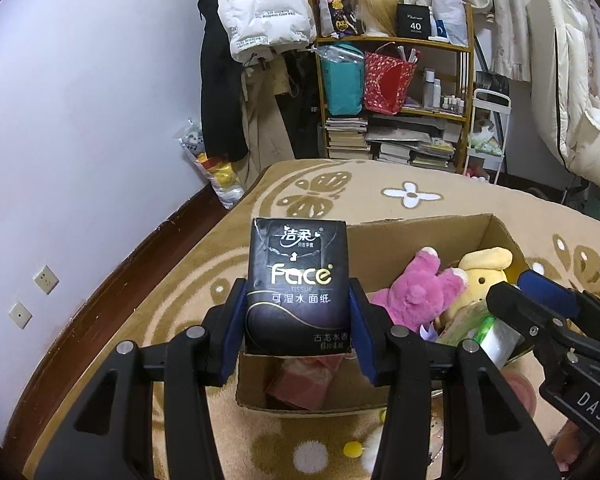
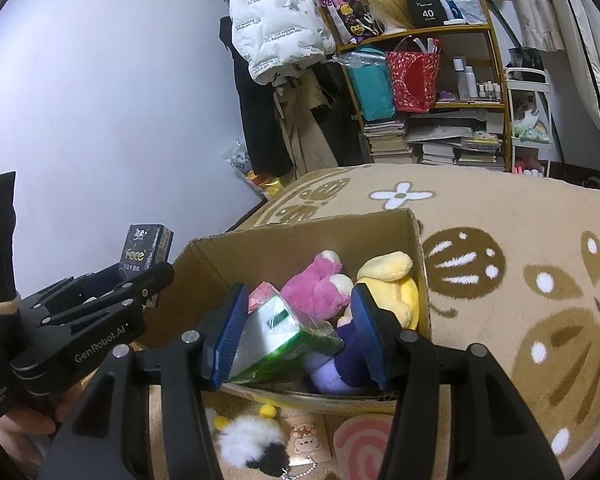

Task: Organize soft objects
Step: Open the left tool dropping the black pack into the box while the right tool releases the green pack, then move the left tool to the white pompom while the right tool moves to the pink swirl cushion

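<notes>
Holding two tissue packs over the cardboard box (image 2: 220,264), we are carrying a black tissue pack (image 1: 299,286) in the left gripper (image 1: 298,332) and a green tissue pack (image 2: 278,340) in the right gripper (image 2: 296,332). We are judging both packs to be light and squashy, with slick film wrappers that could slide, so the best hold is across the flat side faces near the middle, which is where the blue pads are pressing now. Our left jaws are standing partly closed on the lower half of the black pack, which is sitting upright between them, just above the box's near corner. Our right jaws are a little wider, and the green pack is lying tilted between them; the left pad is clearly on it, while contact at the other pad is hidden, though the pack looks carried. Both grippers are pointing forward and downward toward the box, the left one beside its left wall, the right one above its near wall. Inside the box a pink plush (image 2: 318,284) and a yellow plush (image 2: 392,280) are already lying against the far side, with a pink pack (image 1: 300,384) low in the near corner, so we are judging the open room to be toward the near left, and a gentle release should do since nothing here is fragile
</notes>
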The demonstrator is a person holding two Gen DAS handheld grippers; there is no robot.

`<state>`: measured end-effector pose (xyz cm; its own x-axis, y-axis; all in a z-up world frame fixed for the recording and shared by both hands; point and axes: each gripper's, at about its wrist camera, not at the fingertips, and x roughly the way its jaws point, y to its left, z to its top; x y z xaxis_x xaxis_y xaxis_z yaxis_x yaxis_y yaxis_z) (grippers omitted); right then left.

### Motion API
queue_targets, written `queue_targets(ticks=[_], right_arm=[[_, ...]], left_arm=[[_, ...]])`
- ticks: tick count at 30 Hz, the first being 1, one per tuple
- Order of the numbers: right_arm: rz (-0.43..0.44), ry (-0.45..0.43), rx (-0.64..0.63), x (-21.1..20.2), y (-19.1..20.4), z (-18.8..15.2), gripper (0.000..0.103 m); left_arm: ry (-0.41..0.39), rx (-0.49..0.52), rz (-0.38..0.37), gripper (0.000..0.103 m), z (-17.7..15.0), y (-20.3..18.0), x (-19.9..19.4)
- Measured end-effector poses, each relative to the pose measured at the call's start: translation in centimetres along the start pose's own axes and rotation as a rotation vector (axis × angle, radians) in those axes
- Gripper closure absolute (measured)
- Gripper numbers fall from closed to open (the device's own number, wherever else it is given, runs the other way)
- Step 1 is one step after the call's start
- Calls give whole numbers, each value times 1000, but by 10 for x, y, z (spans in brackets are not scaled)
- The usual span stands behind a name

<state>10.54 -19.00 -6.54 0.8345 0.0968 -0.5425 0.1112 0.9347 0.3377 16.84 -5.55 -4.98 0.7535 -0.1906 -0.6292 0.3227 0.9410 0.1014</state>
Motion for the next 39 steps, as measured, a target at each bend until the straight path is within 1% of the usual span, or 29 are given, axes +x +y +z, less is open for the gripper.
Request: queue_targets(ticks=[1,3,4,9,10,12,14,15,17,19,21,23,27,32,39], right_arm=[[0,-1,0,0,0,0,47],[-1,-1,2,0,0,1,44],[0,-1,3,0,0,0,43],[-3,-21,13,-6,-1,1,27],[-3,-28,16,-8,-1,2,25],[-6,-34,21,-9,-3,2,15],[-11,-41,31,-10,-4,2,10],[-13,-42,34,-11,-4,2,10],[-16,-35,42,-9,-6,2,9],[-19,-30,51,-9,-8,2,8],[-24,-30,59,-10,-9,2,2],[-34,-39,63,-13,-10,2,0],[-56,-40,75,-15,-11,4,0],[-70,-21,87,-17,-14,2,0],[-91,-17,64,-23,-8,-2,0]], left_arm=[[1,-2,2,55,0,0,0],[-5,-9,20,40,0,2,-1],[-11,-13,27,38,0,3,-2],[-7,-48,44,28,0,13,-2],[-8,-51,50,26,1,14,-3],[-8,-53,64,14,1,17,-3],[-15,-57,75,8,2,19,-4],[-16,-61,79,5,3,20,-5],[-12,-75,82,2,3,23,-5],[-8,-88,81,2,2,25,-5],[-9,-94,89,2,2,27,-5],[-11,-93,95,2,3,28,-7],[-12,-90,104,1,3,29,-10],[5,-71,108,1,3,29,-13],[-11,-41,127,1,0,26,-25]])
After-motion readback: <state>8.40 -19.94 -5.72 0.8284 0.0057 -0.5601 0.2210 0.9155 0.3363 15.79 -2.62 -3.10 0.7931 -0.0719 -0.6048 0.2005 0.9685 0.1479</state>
